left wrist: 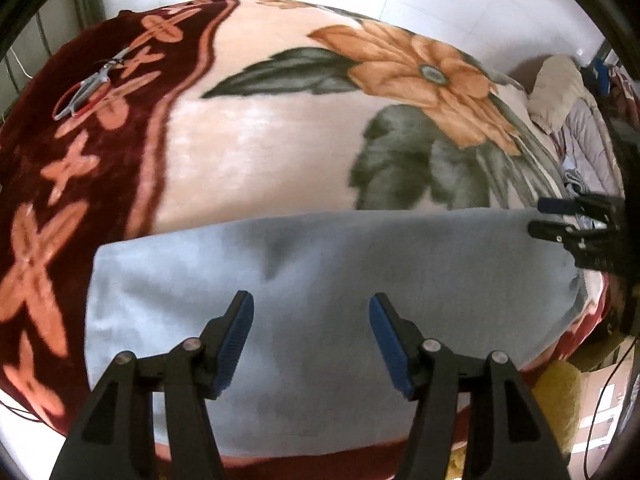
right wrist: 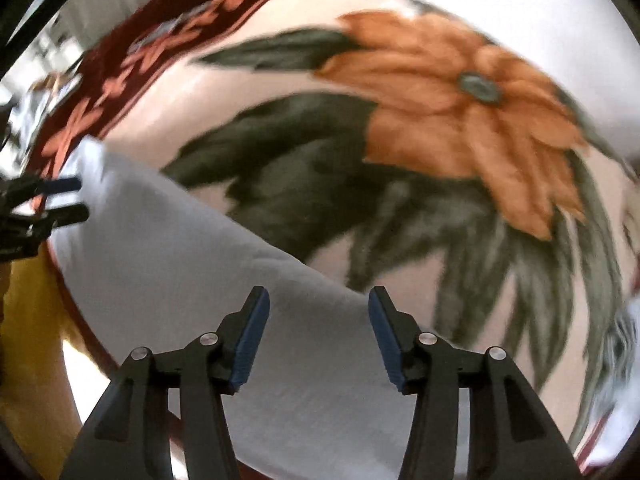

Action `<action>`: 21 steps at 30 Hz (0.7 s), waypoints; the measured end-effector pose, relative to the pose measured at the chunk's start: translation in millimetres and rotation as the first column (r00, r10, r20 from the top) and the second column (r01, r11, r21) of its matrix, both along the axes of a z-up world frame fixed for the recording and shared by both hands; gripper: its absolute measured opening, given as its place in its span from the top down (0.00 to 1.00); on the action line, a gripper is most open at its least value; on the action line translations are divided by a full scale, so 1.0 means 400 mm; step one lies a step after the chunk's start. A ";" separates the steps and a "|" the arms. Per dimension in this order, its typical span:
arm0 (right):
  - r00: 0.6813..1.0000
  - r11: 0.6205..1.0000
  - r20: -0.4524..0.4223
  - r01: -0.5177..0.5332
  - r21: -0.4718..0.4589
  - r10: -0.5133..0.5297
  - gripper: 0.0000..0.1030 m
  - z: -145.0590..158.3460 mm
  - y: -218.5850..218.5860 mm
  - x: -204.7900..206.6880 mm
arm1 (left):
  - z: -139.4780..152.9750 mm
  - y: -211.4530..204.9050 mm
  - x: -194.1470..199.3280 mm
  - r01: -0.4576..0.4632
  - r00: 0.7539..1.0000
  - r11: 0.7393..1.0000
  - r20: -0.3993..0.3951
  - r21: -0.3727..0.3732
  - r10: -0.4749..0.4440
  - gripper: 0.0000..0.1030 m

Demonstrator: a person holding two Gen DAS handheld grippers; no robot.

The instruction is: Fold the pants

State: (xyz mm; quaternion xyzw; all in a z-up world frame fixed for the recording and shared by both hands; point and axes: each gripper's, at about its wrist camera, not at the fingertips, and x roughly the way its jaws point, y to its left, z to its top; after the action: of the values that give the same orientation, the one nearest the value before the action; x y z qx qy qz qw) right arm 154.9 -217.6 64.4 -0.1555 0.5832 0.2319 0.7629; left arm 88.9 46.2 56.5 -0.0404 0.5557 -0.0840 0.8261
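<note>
The left gripper [left wrist: 311, 340] hangs over the pants [left wrist: 320, 300] with its blue pads [left wrist: 236, 344] spread apart and nothing between them — it holds nothing. The right gripper [right wrist: 319, 338] is likewise parted, its pads clear of the cloth below, gripping nothing. Each gripper shows at the edge of the other's view: the right one [left wrist: 540, 216] at the far right corner of the pants, the left one [right wrist: 76, 198] at their left end, jaws apart there too.

The pants, pale blue-grey, lie flat in a broad folded band on the near part of a blanket [left wrist: 260, 152]. The blanket is cream with a large orange flower [left wrist: 424, 76], dark green leaves and a maroon patterned border — on that border, far left, lie scissors [left wrist: 86, 90]. Crumpled clothing [left wrist: 568, 108] is heaped at the far right.
</note>
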 end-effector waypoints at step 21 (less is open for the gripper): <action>0.952 0.986 0.257 -0.156 -0.066 0.168 0.92 0.017 0.033 -0.246 | -0.061 -0.016 -0.025 -0.021 0.999 0.999 -0.044 0.033 0.023 0.39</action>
State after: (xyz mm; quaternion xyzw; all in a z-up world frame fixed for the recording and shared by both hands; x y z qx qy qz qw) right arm 56.4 -204.3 71.0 -0.2493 0.4676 0.2579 0.8079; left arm 78.9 39.8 31.9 -0.0350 0.5749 -0.0651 0.8149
